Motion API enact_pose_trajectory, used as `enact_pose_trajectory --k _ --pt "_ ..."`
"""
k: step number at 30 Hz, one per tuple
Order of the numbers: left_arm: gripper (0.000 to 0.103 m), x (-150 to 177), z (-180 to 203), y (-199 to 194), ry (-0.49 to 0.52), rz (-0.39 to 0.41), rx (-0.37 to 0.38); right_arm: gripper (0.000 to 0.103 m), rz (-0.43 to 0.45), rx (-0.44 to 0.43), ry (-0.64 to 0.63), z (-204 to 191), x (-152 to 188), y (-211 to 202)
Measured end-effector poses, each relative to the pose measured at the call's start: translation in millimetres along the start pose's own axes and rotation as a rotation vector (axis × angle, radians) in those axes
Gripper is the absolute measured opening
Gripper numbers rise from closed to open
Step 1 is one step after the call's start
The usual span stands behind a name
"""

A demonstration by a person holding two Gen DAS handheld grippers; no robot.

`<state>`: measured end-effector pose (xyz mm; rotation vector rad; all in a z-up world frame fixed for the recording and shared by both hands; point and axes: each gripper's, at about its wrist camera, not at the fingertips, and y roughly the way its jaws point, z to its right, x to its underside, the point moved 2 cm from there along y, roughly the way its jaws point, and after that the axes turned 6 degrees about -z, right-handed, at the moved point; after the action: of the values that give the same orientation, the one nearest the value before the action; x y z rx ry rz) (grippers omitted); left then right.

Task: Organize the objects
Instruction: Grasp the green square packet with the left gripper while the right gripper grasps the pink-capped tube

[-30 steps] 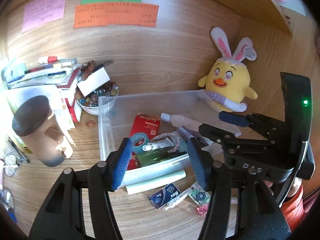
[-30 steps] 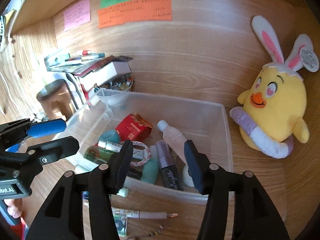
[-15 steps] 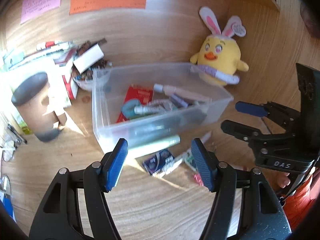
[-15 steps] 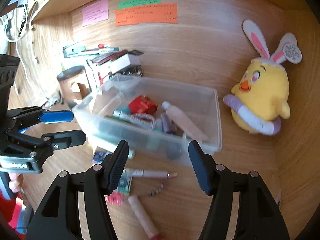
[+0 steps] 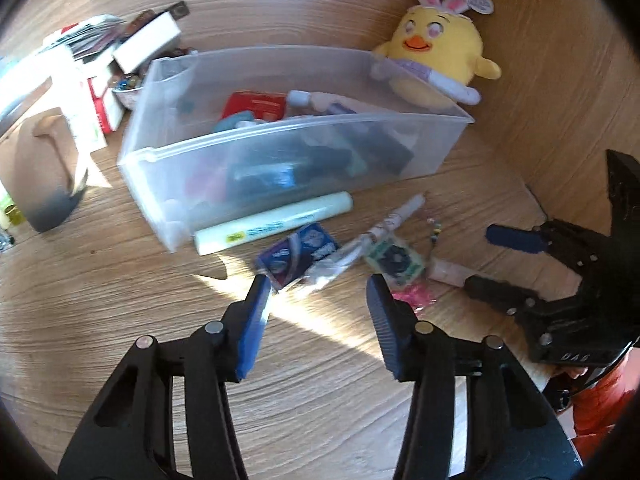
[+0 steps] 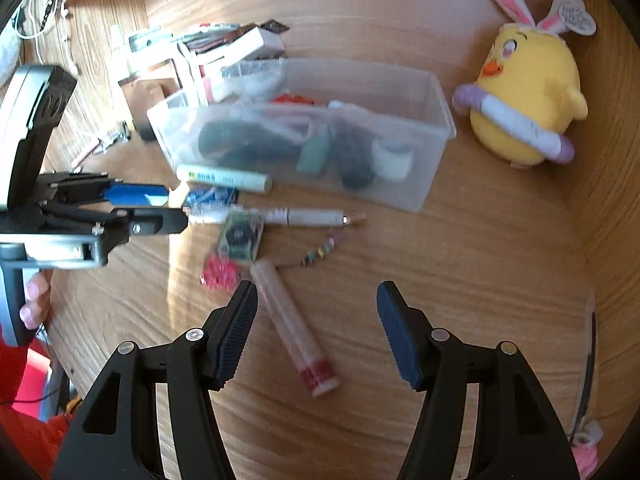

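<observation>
Jaws first: the left gripper [image 5: 318, 300] has its 2 blue pads spread but closing, with nothing between them yet, only bare bench [image 5: 120, 300] and the near edge of a clear wrapper. Just beyond its tips lie the blue packet [image 5: 298, 256] and the crinkled wrapper [image 5: 332, 270]. The right gripper [image 6: 316, 312] stands spread and empty, its left pad just beside the pink tube with the red cap [image 6: 292, 324], which lies slantwise on the bench.

Further out sit the remaining loose things: a green sachet [image 6: 240, 238], a pink sweet wrapper [image 6: 220, 274], a beaded string [image 6: 320, 254], a white pen [image 6: 308, 216] and a pale green tube [image 5: 272, 222] touching the front wall of the clear plastic bin [image 5: 440, 148]. The bin already holds bottles and a red box. A yellow chick plush [image 6: 528, 92] sits beside it.

Judged from this, the step is reaching for loose items to bin. Next, each hand needs to straddle 1 item squarely, then pinch.
</observation>
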<state>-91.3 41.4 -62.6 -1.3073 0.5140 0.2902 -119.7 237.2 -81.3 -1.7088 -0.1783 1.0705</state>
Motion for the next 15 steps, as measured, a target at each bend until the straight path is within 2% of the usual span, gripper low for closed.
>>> enact_pose_trajectory --k 4,6,8,11,15 --pt "0.049 -2 16 -1 0.034 0.009 0.025 0.055 -0.009 -0.026 -0.008 -4 6 1" --pt "0.049 -3 24 1 0.052 0.004 0.037 0.038 -0.016 -0.037 -0.024 -8 8 2" --pt "0.049 -5 31 5 0.067 -0.005 0.048 0.025 -0.027 -0.051 -0.040 -12 10 5" --pt "0.049 -6 38 13 0.073 -0.028 0.060 0.015 -0.024 -0.040 -0.050 -16 13 6" --pt "0.049 -9 41 20 0.072 -0.053 0.061 0.014 -0.005 -0.042 -0.024 -11 17 1"
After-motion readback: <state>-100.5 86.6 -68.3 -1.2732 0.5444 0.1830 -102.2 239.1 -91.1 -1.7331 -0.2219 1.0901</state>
